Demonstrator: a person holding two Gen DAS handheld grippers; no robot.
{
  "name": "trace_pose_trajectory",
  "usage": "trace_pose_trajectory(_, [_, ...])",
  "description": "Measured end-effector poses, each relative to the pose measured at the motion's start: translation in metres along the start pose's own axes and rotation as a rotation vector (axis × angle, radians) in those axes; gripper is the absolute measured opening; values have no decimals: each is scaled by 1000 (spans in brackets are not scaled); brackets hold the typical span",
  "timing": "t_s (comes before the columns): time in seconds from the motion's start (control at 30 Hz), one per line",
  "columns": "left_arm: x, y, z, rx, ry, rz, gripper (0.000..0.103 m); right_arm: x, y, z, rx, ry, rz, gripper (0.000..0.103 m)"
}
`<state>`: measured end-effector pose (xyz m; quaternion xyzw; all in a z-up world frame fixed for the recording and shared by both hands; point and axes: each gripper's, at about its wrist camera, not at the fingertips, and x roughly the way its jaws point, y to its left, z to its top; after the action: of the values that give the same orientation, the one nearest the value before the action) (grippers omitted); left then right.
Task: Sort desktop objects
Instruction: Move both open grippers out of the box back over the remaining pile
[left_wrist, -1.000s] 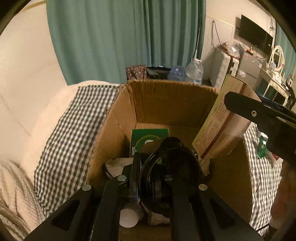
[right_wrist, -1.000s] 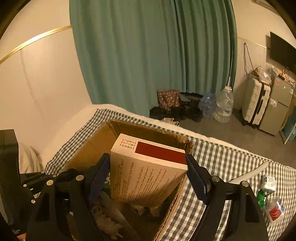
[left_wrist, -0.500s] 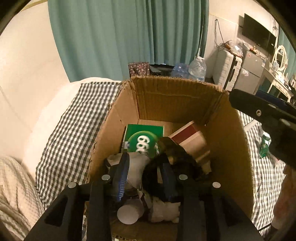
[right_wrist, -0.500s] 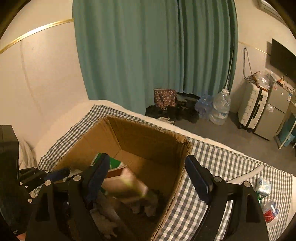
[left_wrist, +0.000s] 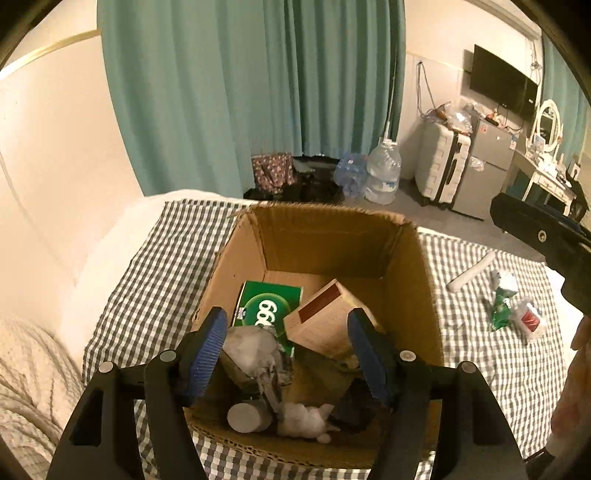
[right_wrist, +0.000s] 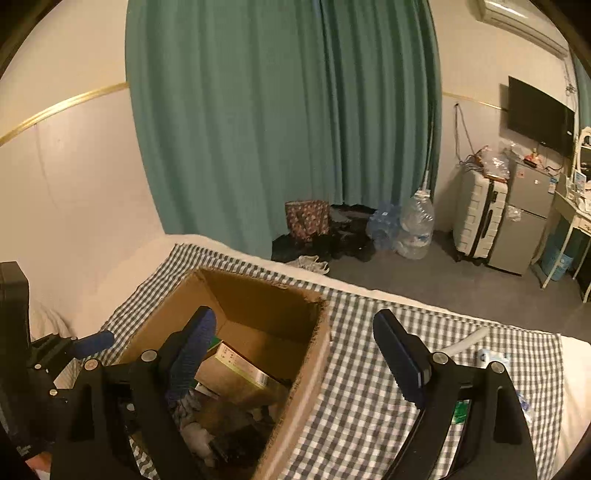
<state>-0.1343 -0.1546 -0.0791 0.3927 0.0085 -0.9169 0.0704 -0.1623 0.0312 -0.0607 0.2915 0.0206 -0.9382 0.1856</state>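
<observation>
An open cardboard box (left_wrist: 413, 280) stands on a checked cloth (left_wrist: 155, 280). Inside lie a green box (left_wrist: 269, 306), a tan box with a red panel (left_wrist: 325, 325), crumpled wrapping (left_wrist: 255, 347), a grey round lid (left_wrist: 245, 417) and dark items. My left gripper (left_wrist: 288, 350) is open and empty above the box's near side. My right gripper (right_wrist: 295, 354) is open and empty, straddling the box's right wall (right_wrist: 303, 373); the tan box (right_wrist: 236, 373) lies below it.
On the cloth right of the box lie a white tube (left_wrist: 471, 271), a green packet (left_wrist: 500, 306) and a clear wrapper with red (left_wrist: 528, 319). A beige blanket (left_wrist: 26, 373) is at left. Beyond the bed edge are water jugs (left_wrist: 380, 173), a suitcase (left_wrist: 441, 166) and teal curtains.
My right gripper opened and dropped the tan box into the cardboard box. My left gripper opened, let go of a dark round object into the box, and pulled up and back.
</observation>
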Motion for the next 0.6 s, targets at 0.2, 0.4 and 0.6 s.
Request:
trace_pose_trajectory(0.2, [-25, -15, 9, 4, -53, -19, 82, -31, -15, 3, 24, -34, -29, 92])
trace_pose_trajectory(0.4, [-50, -30, 10, 13, -110, -21, 103, -60, -34, 2, 49, -53, -64, 97])
trace_pose_trajectory(0.6, [-71, -45, 12, 28, -156, -30, 103, -92, -55, -1, 90, -94, -145, 103])
